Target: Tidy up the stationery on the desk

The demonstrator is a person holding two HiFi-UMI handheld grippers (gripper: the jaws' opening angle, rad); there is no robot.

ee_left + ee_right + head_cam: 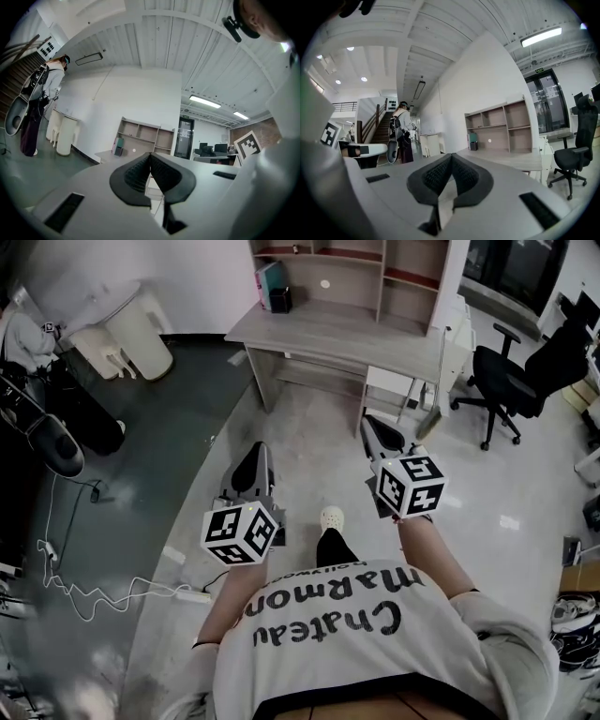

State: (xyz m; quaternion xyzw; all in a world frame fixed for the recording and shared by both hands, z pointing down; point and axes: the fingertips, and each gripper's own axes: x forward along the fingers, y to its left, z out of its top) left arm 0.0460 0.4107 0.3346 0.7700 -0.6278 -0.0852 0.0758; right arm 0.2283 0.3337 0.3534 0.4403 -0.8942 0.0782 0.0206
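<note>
A wooden desk with a shelf unit stands ahead of me across the floor. On its left end are a teal book-like item and a small black box; both also show in the right gripper view, the teal item and the black box. No other stationery is clear from here. My left gripper and right gripper are held above the floor, short of the desk. Each is shut, left gripper and right gripper, with nothing between the pads.
A black office chair stands right of the desk, and a white drawer unit sits under it. Two white bins are at the left wall. A power strip with cable lies on the floor. A person with a bag stands far left.
</note>
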